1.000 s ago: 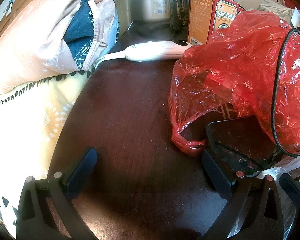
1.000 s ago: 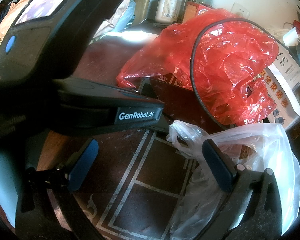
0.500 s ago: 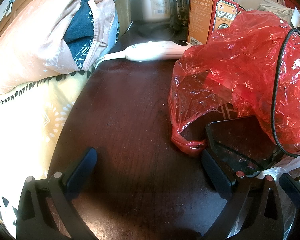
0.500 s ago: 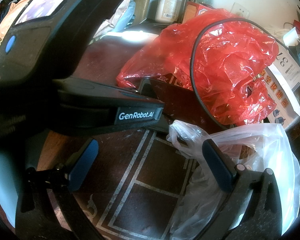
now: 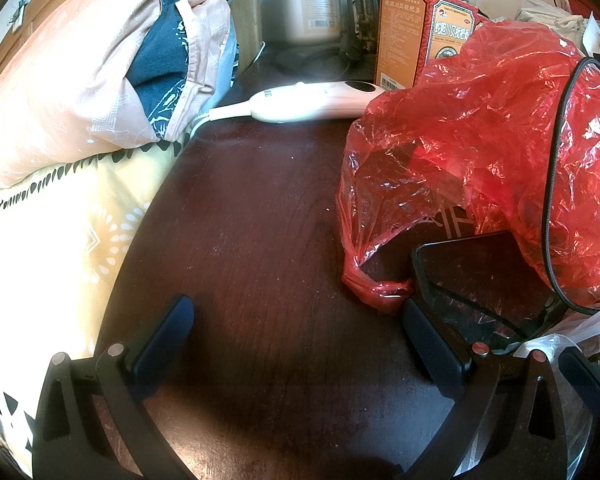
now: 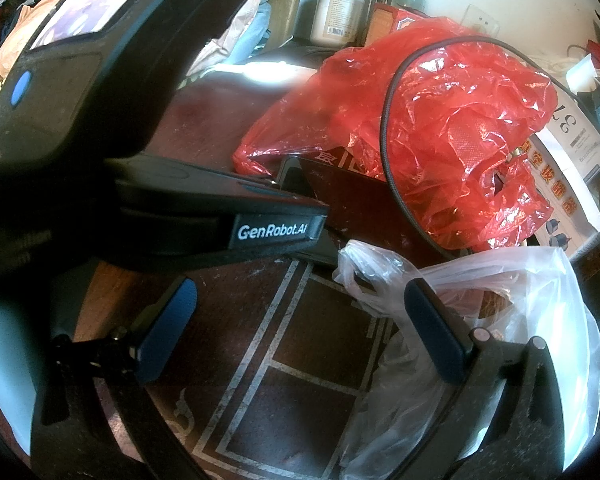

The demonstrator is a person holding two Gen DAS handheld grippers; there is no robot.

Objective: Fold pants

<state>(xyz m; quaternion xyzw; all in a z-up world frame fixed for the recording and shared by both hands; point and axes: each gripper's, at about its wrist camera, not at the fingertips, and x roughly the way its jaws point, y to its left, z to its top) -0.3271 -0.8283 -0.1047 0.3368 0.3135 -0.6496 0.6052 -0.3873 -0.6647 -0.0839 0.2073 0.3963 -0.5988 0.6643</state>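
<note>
1. Nothing has moved since the earlier frames: both views match them, with both grippers parked over the dark wooden table (image 5: 260, 240).
2. Left gripper (image 5: 296, 340) is released, its jaws spread wide with only bare tabletop between them.
3. Right gripper (image 6: 300, 328) is also released, jaws wide apart above a patterned dark mat (image 6: 300, 360); its right finger (image 6: 436, 332) is against a clear plastic bag (image 6: 540, 320).
4. In the right wrist view, the body of the left gripper fills the left side, lettered "GenRobot.AI".
5. A crumpled red plastic bag (image 5: 480, 152) sits on the right of the table, with a black cable (image 5: 552, 200) looped over it and a dark tablet (image 5: 484, 280) lying near its front edge.
6. At the far side lie a white handheld device (image 5: 312, 98), an orange box (image 5: 416, 36) and a beige jar (image 5: 310, 4).
7. Pants cannot be picked out for certain; a heap of peach and navy fabric (image 5: 100, 80) lies at far left on a yellow patterned bedsheet (image 5: 60, 248), beside the table, and neither gripper touches it.
</note>
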